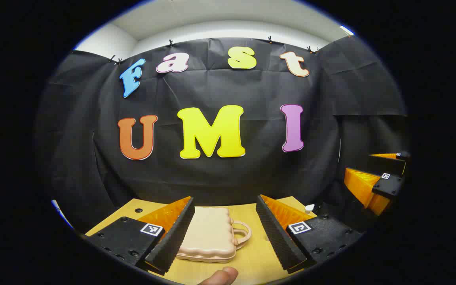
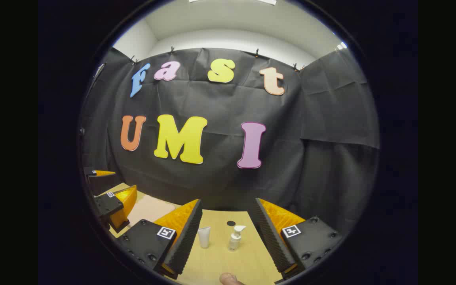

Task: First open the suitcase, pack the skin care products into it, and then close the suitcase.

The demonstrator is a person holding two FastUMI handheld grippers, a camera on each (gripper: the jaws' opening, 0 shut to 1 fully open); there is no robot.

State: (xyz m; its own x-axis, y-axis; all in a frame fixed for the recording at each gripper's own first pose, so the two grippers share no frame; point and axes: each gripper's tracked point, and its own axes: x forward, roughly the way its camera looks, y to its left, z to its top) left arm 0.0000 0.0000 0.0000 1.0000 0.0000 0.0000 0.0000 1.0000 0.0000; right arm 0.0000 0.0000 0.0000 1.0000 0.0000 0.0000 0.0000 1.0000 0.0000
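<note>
A small beige suitcase lies flat and closed on the wooden table, its handle pointing right. My left gripper hangs open above the table, with the suitcase lying between its fingers and untouched. In the right gripper view a white tube and a clear pump bottle stand upright on the table. My right gripper is open in front of them, holding nothing. The suitcase also shows at the left there, behind the left gripper.
The black cloth wall closes off the back of the table. A small dark hole sits in the tabletop behind the bottle, another at the far left corner. The right gripper shows at the right of the left gripper view. A fingertip shows at the bottom edge.
</note>
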